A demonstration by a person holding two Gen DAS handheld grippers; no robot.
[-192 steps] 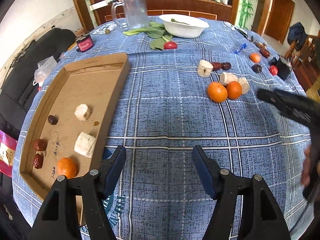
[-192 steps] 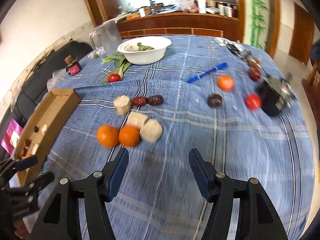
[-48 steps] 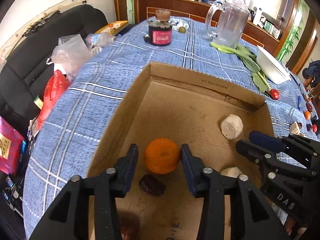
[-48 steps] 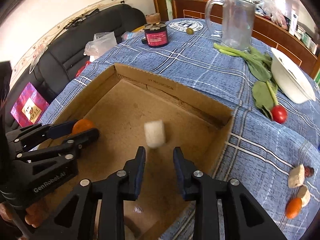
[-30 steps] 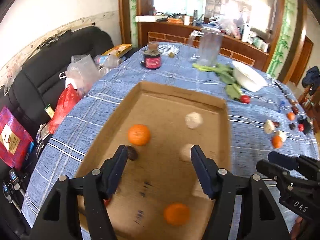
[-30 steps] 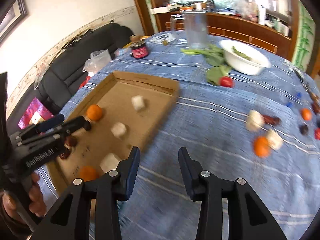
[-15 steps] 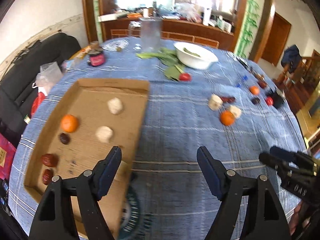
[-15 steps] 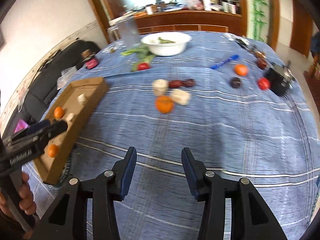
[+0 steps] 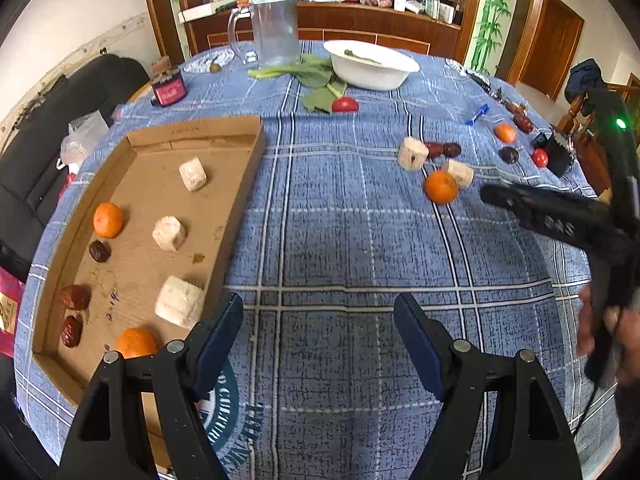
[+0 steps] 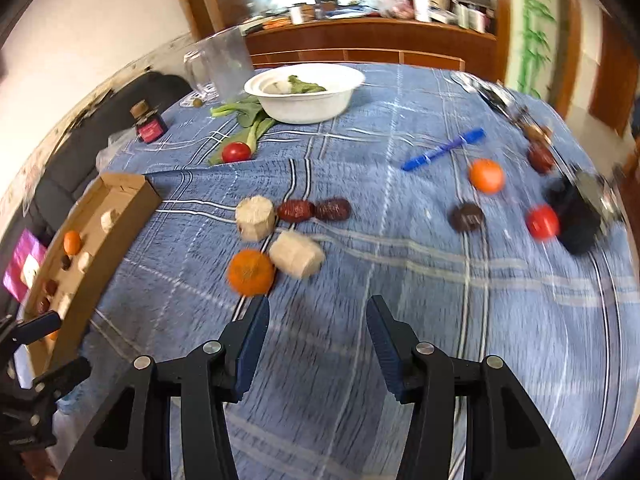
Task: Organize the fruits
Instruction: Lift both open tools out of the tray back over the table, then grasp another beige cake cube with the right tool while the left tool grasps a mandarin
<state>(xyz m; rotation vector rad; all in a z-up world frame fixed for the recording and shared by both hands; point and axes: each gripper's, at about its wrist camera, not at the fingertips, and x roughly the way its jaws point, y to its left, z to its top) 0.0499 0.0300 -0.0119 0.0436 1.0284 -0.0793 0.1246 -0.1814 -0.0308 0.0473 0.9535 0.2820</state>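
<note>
A cardboard tray (image 9: 240,184) on the left of the blue checked table holds two oranges (image 9: 108,220), three pale fruit chunks (image 9: 169,233) and several dark dates (image 9: 74,296). My left gripper (image 9: 318,334) is open and empty above the cloth beside the tray's near corner. My right gripper (image 10: 316,330) is open and empty, just short of an orange (image 10: 251,266) and a pale chunk (image 10: 297,259). Behind them lie another chunk (image 10: 255,217) and two dates (image 10: 314,210). Further right sit a small orange (image 10: 486,176), a dark fruit (image 10: 466,217) and a red tomato (image 10: 542,221).
A white bowl (image 10: 306,96), greens with a red tomato (image 10: 236,152), a glass jug (image 9: 276,36) and a red jar (image 9: 170,90) stand at the back. A blue pen (image 10: 442,149) and a black object (image 10: 576,224) lie at the right. The right gripper's body shows in the left wrist view (image 9: 560,220).
Both grippers have pulled back from the tray and swung right over the table. The right gripper has closed in on the loose orange and chunks. One orange now sits in the tray.
</note>
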